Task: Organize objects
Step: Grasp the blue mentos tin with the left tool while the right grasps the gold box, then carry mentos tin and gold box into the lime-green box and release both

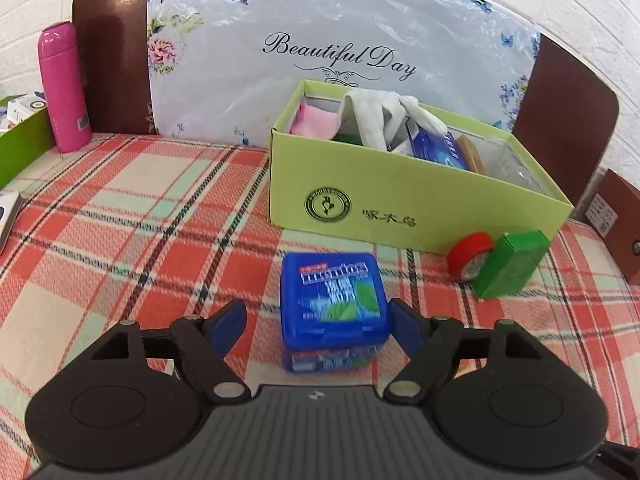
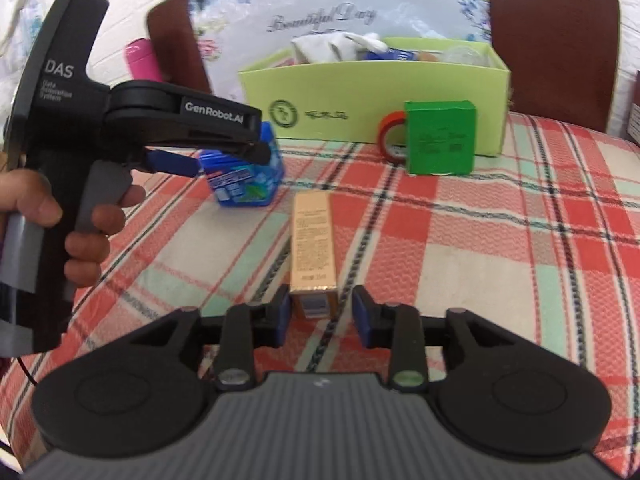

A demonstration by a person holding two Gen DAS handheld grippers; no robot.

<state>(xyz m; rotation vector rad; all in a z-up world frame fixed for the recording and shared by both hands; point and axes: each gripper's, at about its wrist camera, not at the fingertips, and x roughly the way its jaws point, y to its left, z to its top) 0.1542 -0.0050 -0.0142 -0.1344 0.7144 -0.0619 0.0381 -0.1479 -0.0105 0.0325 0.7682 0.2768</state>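
The left claw (image 1: 316,322), jaws apart, straddles the blue mint tin (image 1: 334,300) at 6 o'clock from the green box (image 1: 400,200), while the right claw (image 2: 320,316), also apart, flanks the gold carton (image 2: 312,248); both look light, rigid, smooth-sided, best pinched across flat flanks.

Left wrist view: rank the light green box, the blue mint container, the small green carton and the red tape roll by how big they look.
1. light green box
2. blue mint container, though it sits nearest the camera, which enlarges it
3. small green carton
4. red tape roll, partly hidden behind the carton
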